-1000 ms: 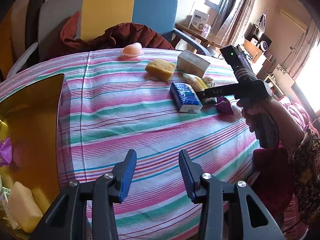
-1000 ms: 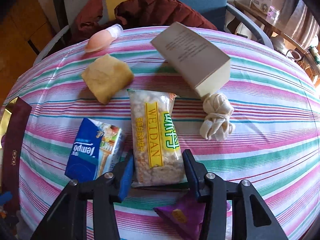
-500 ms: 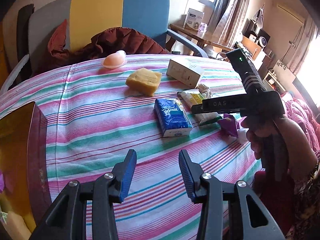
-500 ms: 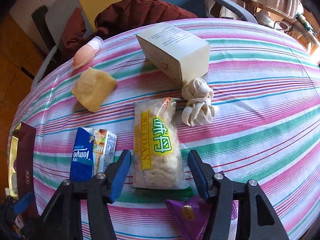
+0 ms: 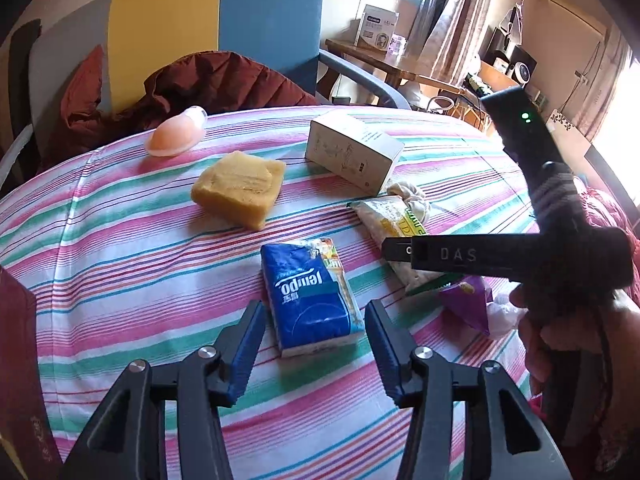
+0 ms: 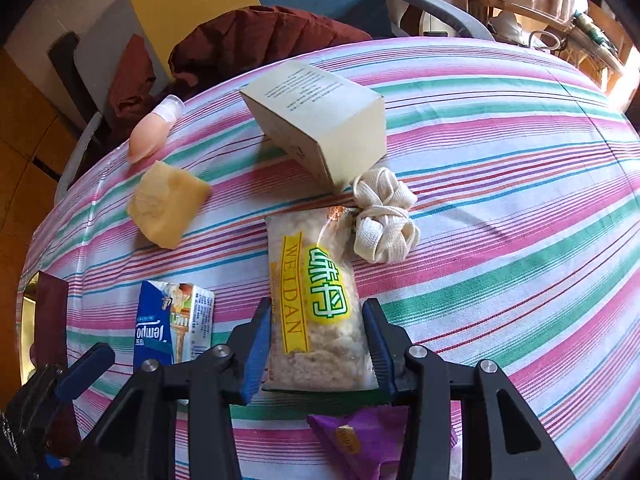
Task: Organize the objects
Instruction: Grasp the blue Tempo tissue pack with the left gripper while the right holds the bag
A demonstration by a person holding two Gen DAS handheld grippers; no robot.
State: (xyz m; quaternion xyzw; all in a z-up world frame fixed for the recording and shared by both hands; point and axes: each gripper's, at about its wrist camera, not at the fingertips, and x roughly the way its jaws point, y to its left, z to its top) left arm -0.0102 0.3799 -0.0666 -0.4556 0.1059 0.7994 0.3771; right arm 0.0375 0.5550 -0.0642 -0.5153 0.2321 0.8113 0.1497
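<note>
Fingers of the right gripper (image 6: 316, 340) are closing around the snack packet (image 6: 316, 300) on the striped tablecloth (image 6: 500, 200), while only the left wrist view is showing the left gripper (image 5: 314, 332) opening, astride the tissue pack (image 5: 310, 296).

The left gripper (image 5: 314, 338) has swung in from the bare striped cloth to the blue tissue pack (image 5: 310, 298) — its jaws have just been opening and now straddle the pack's near end. The right gripper (image 6: 316, 342) widened, then has been closing on the snack packet (image 6: 316, 304) — pads at its sides.
</note>
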